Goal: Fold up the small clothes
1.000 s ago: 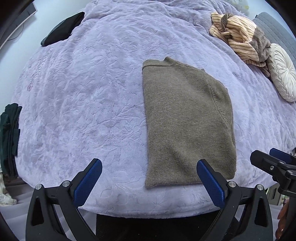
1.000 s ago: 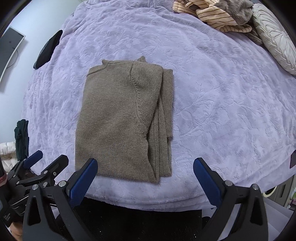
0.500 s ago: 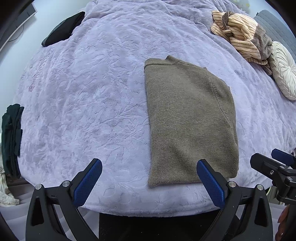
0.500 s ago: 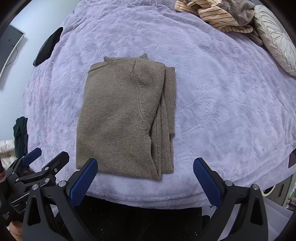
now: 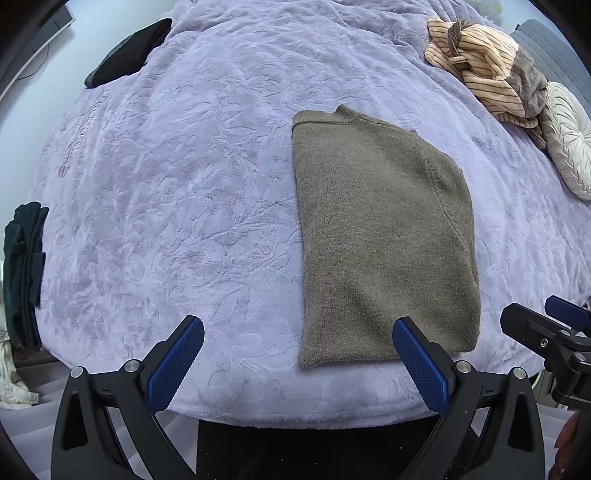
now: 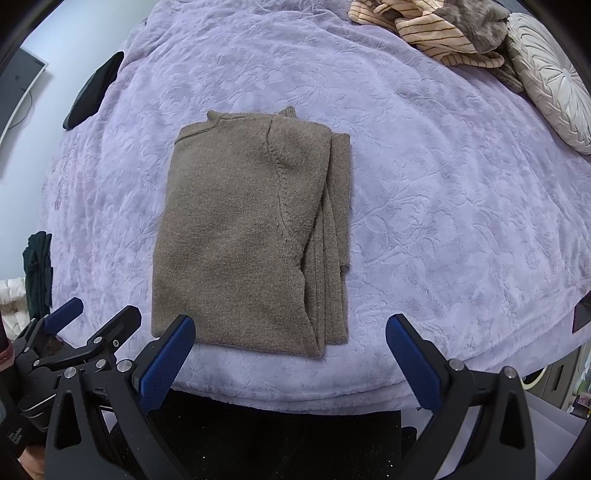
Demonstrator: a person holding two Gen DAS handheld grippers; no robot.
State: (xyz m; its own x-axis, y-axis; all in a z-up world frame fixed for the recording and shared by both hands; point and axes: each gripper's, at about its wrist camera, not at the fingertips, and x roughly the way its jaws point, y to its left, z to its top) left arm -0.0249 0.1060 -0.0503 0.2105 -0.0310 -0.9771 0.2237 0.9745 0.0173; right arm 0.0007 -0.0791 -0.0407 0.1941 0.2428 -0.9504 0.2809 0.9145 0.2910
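1. I count one folded brown sweater [image 6: 251, 236], lying mid-frame on the bed in my right wrist view.
2. One lilac bedspread [image 6: 443, 229] covers the whole bed.
3. I see one round pleated cushion [image 6: 550, 79], at the upper right of the frame.
4. One heap of striped and grey-brown clothes [image 6: 436, 26] sits at the top right, touching that cushion; I cannot tell how many pieces it holds.
5. One black item [image 5: 129, 55] lies at the upper left of the left wrist view.
6. One dark green garment [image 5: 24, 273] hangs at the left edge.
7. Two grippers: left gripper [image 5: 295, 363], right gripper [image 6: 290, 360], each with two blue pads.
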